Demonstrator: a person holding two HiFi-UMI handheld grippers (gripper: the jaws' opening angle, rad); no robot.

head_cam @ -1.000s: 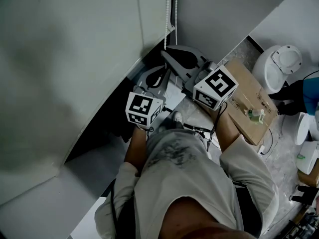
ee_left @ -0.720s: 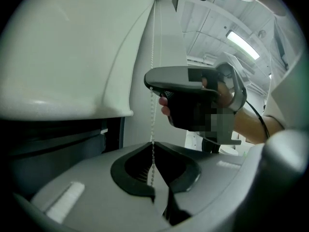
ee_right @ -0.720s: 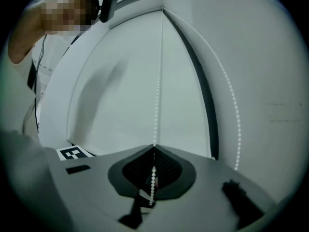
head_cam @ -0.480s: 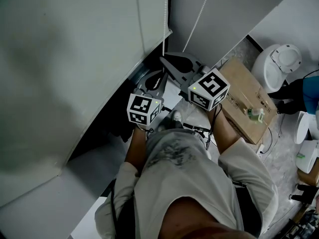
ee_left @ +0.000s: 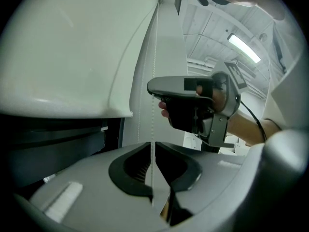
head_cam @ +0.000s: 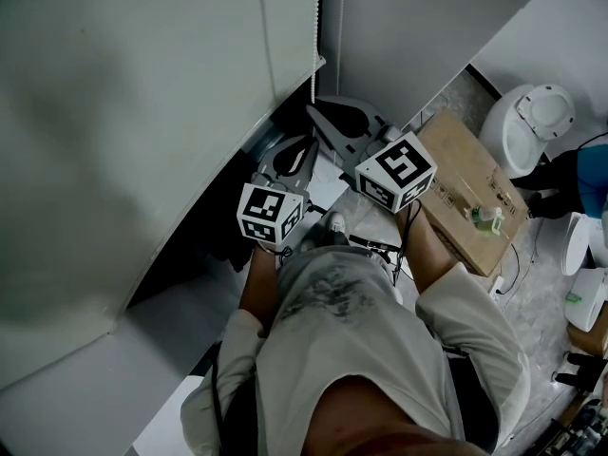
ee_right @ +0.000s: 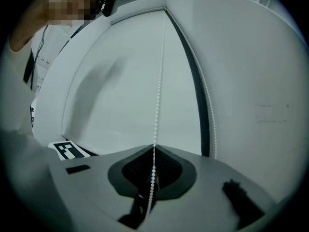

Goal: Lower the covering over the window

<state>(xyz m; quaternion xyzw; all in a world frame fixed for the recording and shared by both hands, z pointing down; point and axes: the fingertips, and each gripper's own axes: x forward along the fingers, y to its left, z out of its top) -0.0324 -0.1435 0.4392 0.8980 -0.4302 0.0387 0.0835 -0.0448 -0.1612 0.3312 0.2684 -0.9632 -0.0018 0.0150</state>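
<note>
Bead chain btwn blind (L) & wall (R); box on floor, far R

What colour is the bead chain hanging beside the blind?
White. The bead chain shows best in the right gripper view, as a string of small round beads.

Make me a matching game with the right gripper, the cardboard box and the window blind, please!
Things:
1. right gripper
2. cardboard box
3. window blind

Descriptions:
A. brown, with a small bottle on top
B. white, with a dark gap below its bottom edge
C. fingers shut on the bead chain

Pairs: 1-C, 2-A, 3-B
</note>
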